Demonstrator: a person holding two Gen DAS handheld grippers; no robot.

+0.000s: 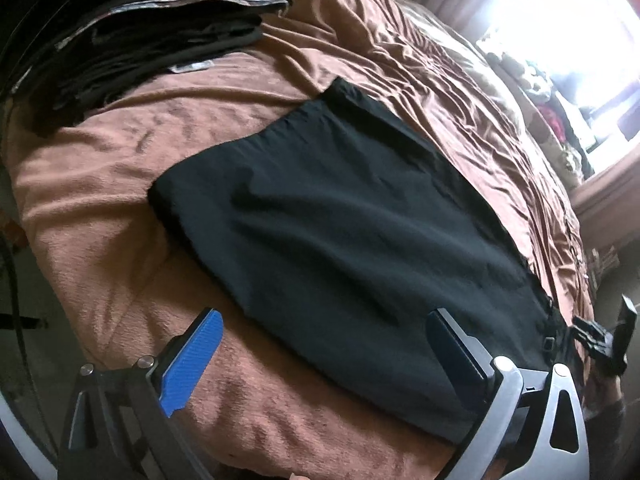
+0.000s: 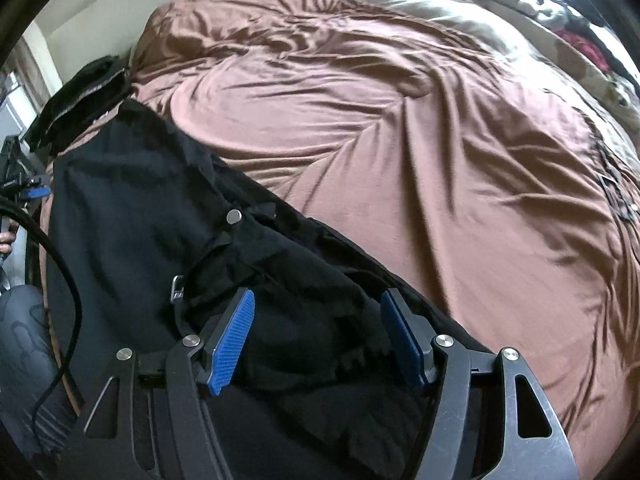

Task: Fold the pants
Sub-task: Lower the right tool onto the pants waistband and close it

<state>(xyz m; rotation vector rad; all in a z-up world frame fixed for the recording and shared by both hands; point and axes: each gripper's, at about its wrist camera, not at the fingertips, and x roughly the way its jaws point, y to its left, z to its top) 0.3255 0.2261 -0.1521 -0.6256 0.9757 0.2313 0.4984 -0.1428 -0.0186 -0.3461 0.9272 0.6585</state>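
Jaws of the left gripper (image 1: pixel 320 340) are shown spread to their widest, with nothing pressed between them; one blue ribbed pad (image 1: pixel 192 360) is seen over the bedspread and the other over the near edge of the garment. Jaws of the right gripper (image 2: pixel 318 336) are shown partly apart, hanging over bunched black cloth that lies between the pads without being pinched by them, as far as can be told. The black folded pants of thin woven fabric (image 1: pixel 340 216) are laid flat as a rough rectangle on the rumpled brown bedspread (image 1: pixel 120 184), near its front edge. In the right wrist view, the waist end of the pants is seen crumpled, with a round metal snap button (image 2: pixel 234 216) and a small metal buckle (image 2: pixel 178 286) exposed. A stack of folded dark garments (image 1: pixel 160 40) is set on the bed beyond the pants, apart from them. A black cable (image 2: pixel 60 264) is seen curving along the left side of the right wrist view. A bright window (image 1: pixel 580 40) is visible at the far side of the room.
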